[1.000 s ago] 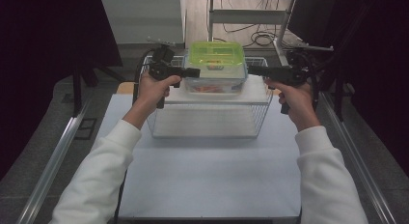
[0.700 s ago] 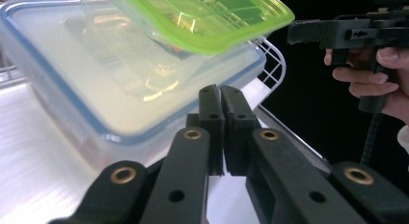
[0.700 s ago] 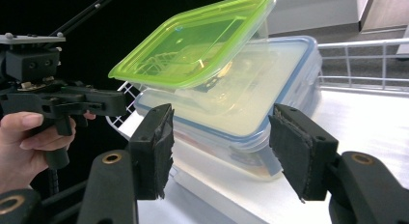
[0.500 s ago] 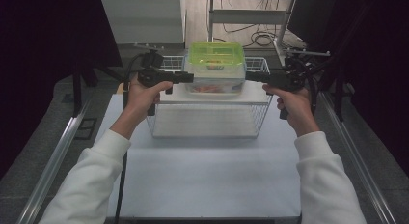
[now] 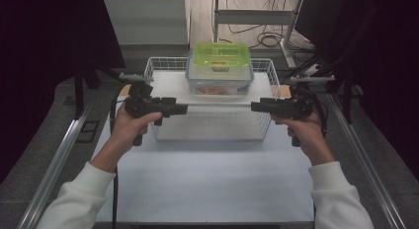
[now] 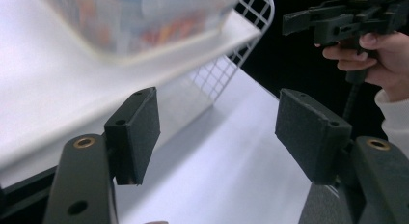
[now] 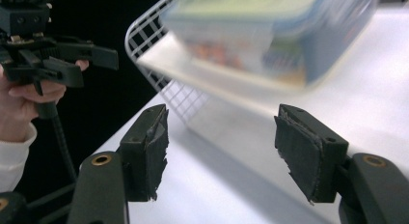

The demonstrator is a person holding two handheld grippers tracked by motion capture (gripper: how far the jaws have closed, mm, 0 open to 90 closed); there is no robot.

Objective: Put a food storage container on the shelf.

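Now the lidded container (image 5: pixel 219 70) sits on the wire basket (image 5: pixel 262 76), between and beyond the left gripper (image 5: pixel 182 109) and right gripper (image 5: pixel 256 107); both are released, jaws just opened, nothing between them.

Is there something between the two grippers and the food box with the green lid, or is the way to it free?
Nothing visible blocks it. The food box sits on a white board across the wire basket. The left gripper and right gripper, both open and holding nothing, face each other at the board's near edge, in front of the box.
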